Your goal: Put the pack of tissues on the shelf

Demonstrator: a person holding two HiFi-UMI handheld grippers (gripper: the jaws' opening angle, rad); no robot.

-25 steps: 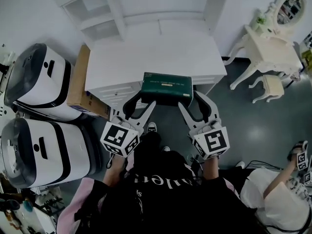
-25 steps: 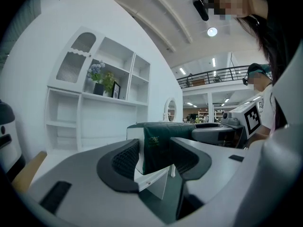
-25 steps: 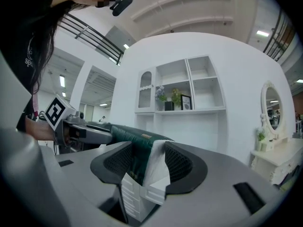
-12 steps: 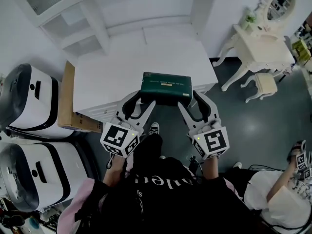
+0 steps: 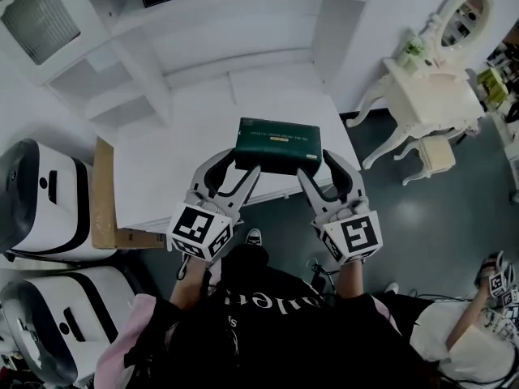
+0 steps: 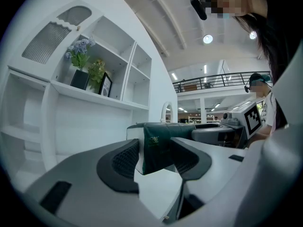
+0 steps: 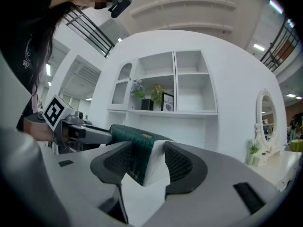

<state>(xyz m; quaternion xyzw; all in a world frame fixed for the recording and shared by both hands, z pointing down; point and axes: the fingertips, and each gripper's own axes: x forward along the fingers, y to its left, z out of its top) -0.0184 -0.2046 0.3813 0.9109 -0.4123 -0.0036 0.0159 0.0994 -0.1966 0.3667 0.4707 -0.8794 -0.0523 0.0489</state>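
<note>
A dark green pack of tissues (image 5: pixel 277 145) hangs above the front of the white desk (image 5: pixel 170 164), held level from both ends. My left gripper (image 5: pixel 236 164) is shut on its left end, where the pack (image 6: pixel 158 145) sits between the jaws. My right gripper (image 5: pixel 318 163) is shut on its right end, and the white folded end of the pack (image 7: pixel 142 157) shows between the jaws. The white shelf unit (image 5: pixel 203 23) rises behind the desk, with open compartments (image 7: pixel 191 92) beyond the pack.
A black pot with flowers (image 7: pixel 144 100) and a framed picture (image 7: pixel 167 102) stand in one shelf compartment. A cardboard box (image 5: pixel 103 209) leans at the desk's left. White machines (image 5: pixel 40 197) sit left. A cream dressing table with mirror (image 5: pixel 434 87) stands right. A person's sleeve (image 5: pixel 454 339) shows at bottom right.
The view has shifted toward the shelf unit: desk and shelves now lie lower and closer, the machines have slid down the left. The pack stays held between both grippers.
</note>
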